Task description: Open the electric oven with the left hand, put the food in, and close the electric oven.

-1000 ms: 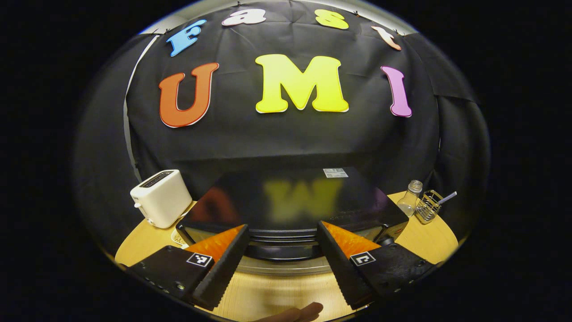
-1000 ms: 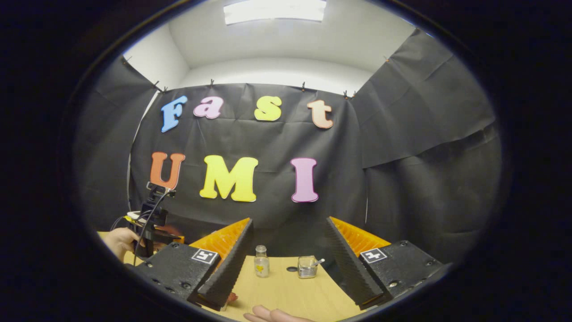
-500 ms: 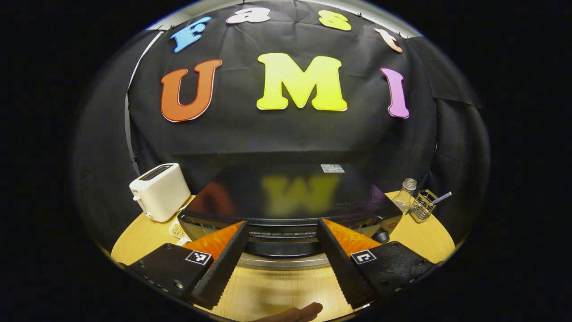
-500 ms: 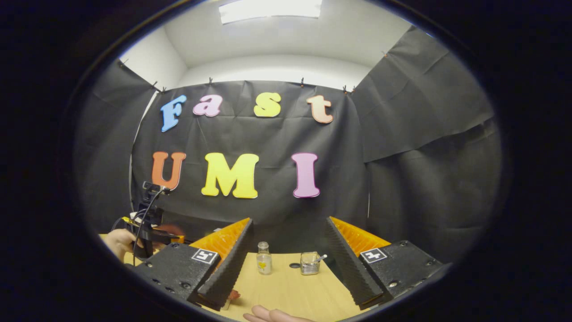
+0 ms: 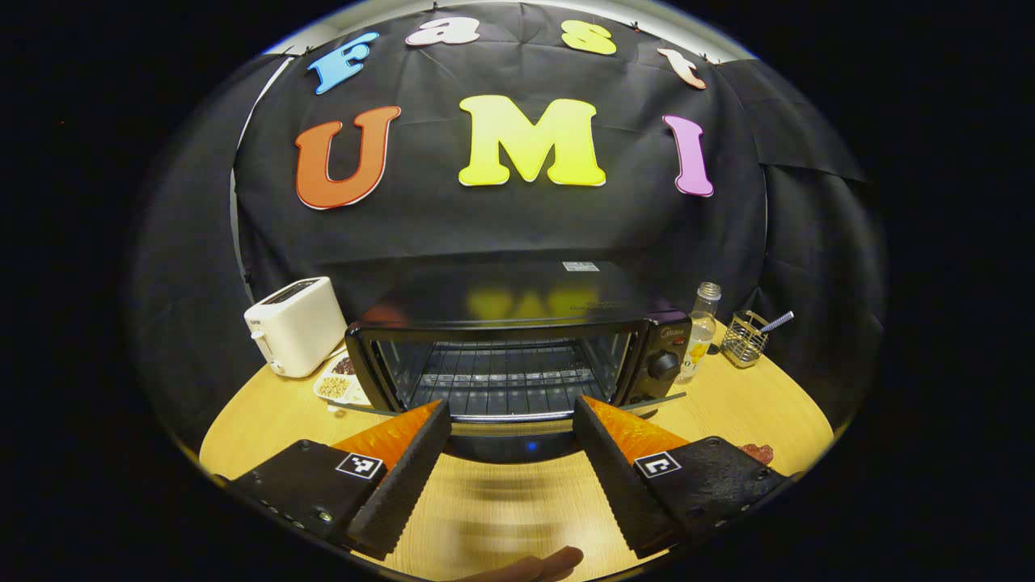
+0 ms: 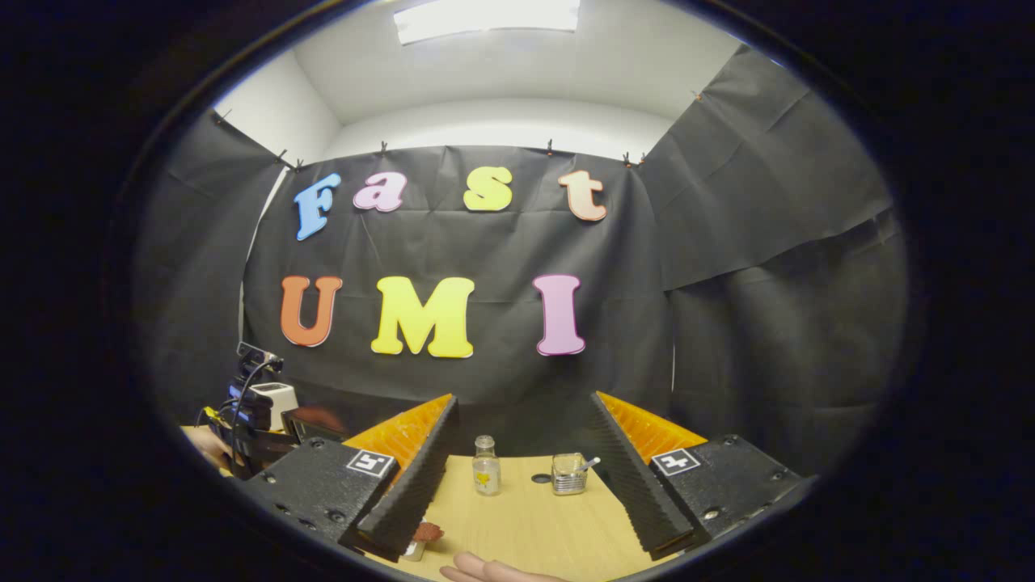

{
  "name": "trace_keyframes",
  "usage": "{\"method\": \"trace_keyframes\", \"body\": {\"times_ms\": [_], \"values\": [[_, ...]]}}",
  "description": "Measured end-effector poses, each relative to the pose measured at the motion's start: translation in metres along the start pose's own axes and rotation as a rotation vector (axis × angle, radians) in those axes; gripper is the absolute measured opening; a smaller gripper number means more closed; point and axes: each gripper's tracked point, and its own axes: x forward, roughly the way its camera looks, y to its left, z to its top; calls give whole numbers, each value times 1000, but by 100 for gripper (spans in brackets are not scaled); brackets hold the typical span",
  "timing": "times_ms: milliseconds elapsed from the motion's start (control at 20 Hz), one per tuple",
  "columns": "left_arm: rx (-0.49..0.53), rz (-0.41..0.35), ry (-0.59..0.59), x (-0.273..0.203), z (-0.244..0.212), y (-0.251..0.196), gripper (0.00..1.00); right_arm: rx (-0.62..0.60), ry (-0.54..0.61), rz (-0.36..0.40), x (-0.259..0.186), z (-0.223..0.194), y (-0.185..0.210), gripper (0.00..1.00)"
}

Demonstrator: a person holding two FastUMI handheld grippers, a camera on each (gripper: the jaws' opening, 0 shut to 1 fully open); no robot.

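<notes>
In the left gripper view, the electric oven stands in the middle of the round wooden counter, straight ahead of the left gripper. Its door hangs down open toward the camera, dark and partly hidden between the gripper's fingers, and the wire rack inside is in plain sight. The oven's control knob sits on the right side of its front. The left gripper's fingers are spread wide with nothing between them, hovering just in front of the lowered door; whether they touch it cannot be told.

To the left of the oven stands a white toaster, and beside the oven's left corner lies a small divided dish with beans or grains in it. To the oven's right are a small glass bottle and a wire basket with a straw-like stick poking out. A reddish piece of food lies on the counter at the right edge, near the gripper's right finger.

In the right gripper view, the right gripper is also spread apart and carries nothing (it hangs above the counter). The glass bottle and the basket show between its fingers, farther off. A reddish piece of food lies by the tip of its left finger. A fingertip shows at the bottom edge. The left gripper appears at far left.
</notes>
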Motion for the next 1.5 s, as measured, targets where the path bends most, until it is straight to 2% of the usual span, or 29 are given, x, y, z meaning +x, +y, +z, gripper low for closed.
{"method": "trace_keyframes", "body": {"times_ms": [500, 900, 1000, 1200, 1250, 1500], "values": [[1, 9, 20, -28, -69, -6, 97, 2, 49, 23, 7, -24, 14, 96], [3, 12, 35, -30, -98, -12, 96, -8, 98, 32, 18, -45, 19, 100], [5, 11, 68, -30, -112, -14, 96, -10, 109, 34, 20, -49, 18, 100], [-22, 6, 223, -24, -164, -17, 96, -14, 120, 34, 21, -53, 18, 100], [-19, 8, 174, -22, -155, -16, 96, -15, 122, 35, 21, -54, 18, 100], [-22, 7, 148, -27, -149, -13, 95, -12, 151, 62, 22, -61, 23, 100]]}}
